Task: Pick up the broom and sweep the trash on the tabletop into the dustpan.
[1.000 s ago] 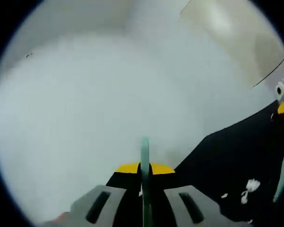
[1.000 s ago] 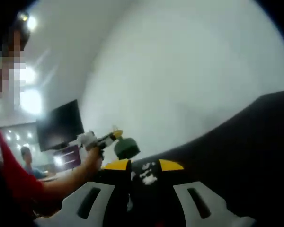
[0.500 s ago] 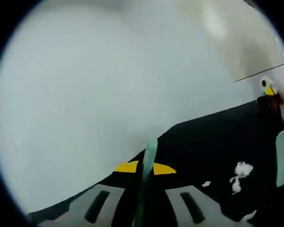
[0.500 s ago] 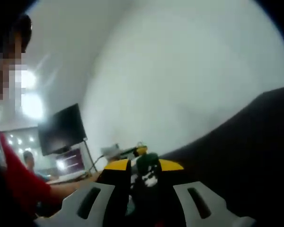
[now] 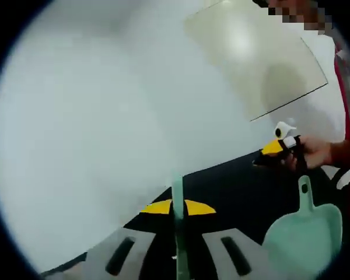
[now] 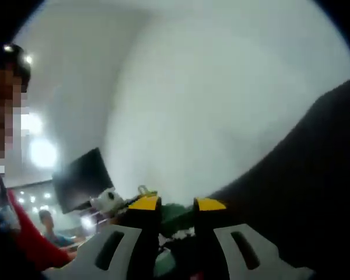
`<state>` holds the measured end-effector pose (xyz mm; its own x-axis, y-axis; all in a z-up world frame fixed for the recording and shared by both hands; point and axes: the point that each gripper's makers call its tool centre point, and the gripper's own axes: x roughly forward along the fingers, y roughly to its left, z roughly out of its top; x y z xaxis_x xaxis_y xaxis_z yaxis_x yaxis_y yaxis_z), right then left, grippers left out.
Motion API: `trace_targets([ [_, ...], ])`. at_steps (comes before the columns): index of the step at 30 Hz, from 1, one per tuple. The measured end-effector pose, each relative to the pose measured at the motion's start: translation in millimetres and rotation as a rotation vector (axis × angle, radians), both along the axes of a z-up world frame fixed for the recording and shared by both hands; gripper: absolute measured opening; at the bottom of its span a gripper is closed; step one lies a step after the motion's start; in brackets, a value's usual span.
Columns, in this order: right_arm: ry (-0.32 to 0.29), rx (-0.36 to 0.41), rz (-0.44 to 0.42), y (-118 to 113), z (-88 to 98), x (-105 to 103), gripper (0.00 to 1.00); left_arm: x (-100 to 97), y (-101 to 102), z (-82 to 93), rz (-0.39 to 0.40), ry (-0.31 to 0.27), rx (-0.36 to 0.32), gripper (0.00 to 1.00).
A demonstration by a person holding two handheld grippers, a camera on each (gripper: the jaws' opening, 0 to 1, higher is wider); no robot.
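Observation:
My left gripper (image 5: pixel 178 209) is shut on the thin teal broom handle (image 5: pixel 177 184), which rises between its yellow-tipped jaws. A teal dustpan (image 5: pixel 306 236) lies on the black tabletop (image 5: pixel 239 186) at the lower right, its handle pointing up at the hand holding my right gripper (image 5: pixel 274 150). In the right gripper view, my right gripper (image 6: pixel 176 203) has its jaws apart. Beyond the gap shows the green broom head (image 6: pixel 178 214), with the left gripper (image 6: pixel 119 199) just to its left.
A white wall (image 5: pixel 93 116) rises behind the table, with a beige panel (image 5: pixel 251 52) on it. A person's hand (image 5: pixel 318 153) and red sleeve (image 6: pixel 23 245) are close by. A dark monitor (image 6: pixel 81 178) stands far left. The tabletop (image 6: pixel 303 175) stretches right.
The left gripper view has swung, so the dustpan and right gripper sit further into the picture. The white trash bits seen earlier on the table are out of sight. Both grips look unchanged.

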<state>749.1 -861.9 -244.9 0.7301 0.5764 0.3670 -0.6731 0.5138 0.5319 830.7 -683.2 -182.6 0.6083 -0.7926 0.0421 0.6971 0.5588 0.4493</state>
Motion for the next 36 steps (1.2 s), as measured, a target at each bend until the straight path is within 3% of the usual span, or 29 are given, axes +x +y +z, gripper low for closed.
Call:
trace_targets([
  [2,-0.002,-0.025,-0.008,1.0,-0.9,1.8,0.24,11.2,2.8,21.9,0.019,-0.071,-0.023,0.04],
  [6,-0.004,-0.052,-0.015,-0.2,-2.9,6.2,0.24,49.9,-1.3,31.9,0.021,-0.073,-0.043,0.04],
  [7,-0.005,-0.053,-0.017,-0.6,-3.0,6.5,0.24,60.8,-8.7,27.4,-0.005,-0.069,-0.034,0.04],
  [8,-0.005,-0.052,-0.018,-1.0,-3.1,6.1,0.24,72.3,-14.4,17.1,-0.019,-0.019,-0.031,0.04],
  [10,-0.004,-0.040,-0.020,-2.5,-3.0,5.4,0.24,92.8,-26.1,-8.8,-0.041,0.028,0.032,0.04],
  [11,-0.004,-0.033,-0.020,-3.1,-2.8,4.8,0.24,97.1,-34.8,-19.0,-0.067,0.016,0.066,0.04],
  [13,-0.003,-0.021,-0.018,-3.8,-2.1,4.3,0.24,77.7,-57.2,-33.0,-0.215,0.060,0.048,0.04],
  [15,0.001,-0.014,-0.011,-3.3,-2.3,4.0,0.24,42.6,-73.6,-36.1,-0.384,0.116,0.030,0.04],
  [17,0.001,-0.008,-0.003,-2.4,-1.9,3.4,0.24,37.2,-73.3,-48.2,-0.347,0.045,0.157,0.04],
  [20,0.001,-0.009,0.000,-0.8,-1.6,4.4,0.24,2.6,-75.9,-52.9,-0.467,0.120,0.152,0.05],
  [23,0.004,-0.003,0.006,1.0,-1.6,2.9,0.24,-23.9,-60.3,-55.0,-0.491,0.089,0.255,0.05],
  [25,0.001,0.009,0.005,-0.7,-0.5,1.7,0.24,-38.7,-50.0,-47.0,-0.523,0.094,0.248,0.04],
  [28,0.002,0.021,0.006,-3.7,0.1,3.2,0.24,-45.3,-31.6,-28.3,-0.523,0.083,0.226,0.04],
  [29,0.003,0.022,0.004,-4.0,0.2,3.3,0.24,-41.3,-28.2,-20.4,-0.492,0.068,0.199,0.05],
  [31,0.002,0.024,0.003,-4.1,0.5,2.2,0.24,-16.7,-9.6,-2.9,-0.337,-0.009,0.184,0.05],
  [32,0.001,0.025,0.002,-4.2,0.6,1.5,0.24,5.1,4.1,10.0,-0.201,-0.073,0.160,0.04],
  [33,0.001,0.027,0.002,-4.4,0.8,0.9,0.24,23.2,16.8,16.0,-0.089,-0.094,0.140,0.04],
  [35,0.000,0.026,-0.001,-4.2,1.0,1.1,0.24,59.9,42.7,7.1,0.105,-0.065,0.165,0.04],
  [36,0.001,0.025,-0.001,-4.1,0.8,1.6,0.24,74.5,50.8,-2.1,0.149,-0.034,0.178,0.04],
])
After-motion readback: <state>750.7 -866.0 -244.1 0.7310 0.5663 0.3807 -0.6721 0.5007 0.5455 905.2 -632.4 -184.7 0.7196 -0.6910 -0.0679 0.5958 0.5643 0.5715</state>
